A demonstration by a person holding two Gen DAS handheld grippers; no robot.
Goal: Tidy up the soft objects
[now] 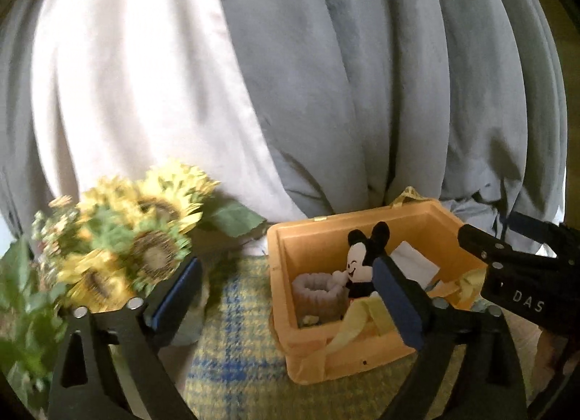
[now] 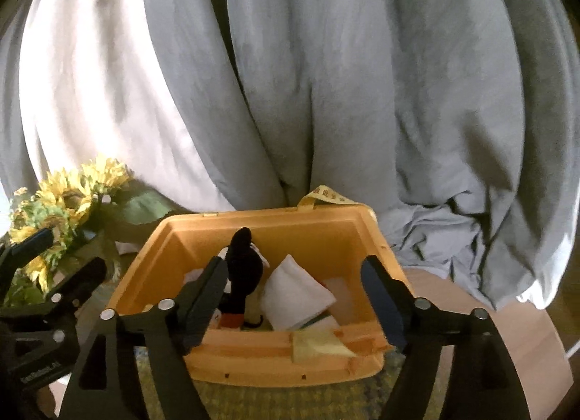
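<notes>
An orange box [image 1: 319, 235] stands on a plaid yellow-blue cloth [image 1: 232, 340]. Inside it sit a Mickey Mouse plush [image 1: 362, 264], a grey ribbed soft ring [image 1: 315, 296], a white folded cloth [image 1: 413, 260] and yellow fabric [image 1: 355, 325]. My left gripper [image 1: 290, 296] is open and empty, held in front of the box's left side. My right gripper [image 2: 293, 296] is open and empty above the near rim of the box [image 2: 275, 358]; the plush [image 2: 243, 275] and white cloth [image 2: 297, 293] lie between its fingers' line of sight. The right gripper also shows in the left wrist view [image 1: 507, 257].
A bunch of artificial sunflowers [image 1: 127, 249] stands left of the box, also in the right wrist view [image 2: 72, 202]. Grey and white curtains [image 1: 326, 75] hang behind. A round wooden table edge [image 2: 525, 340] shows at the right.
</notes>
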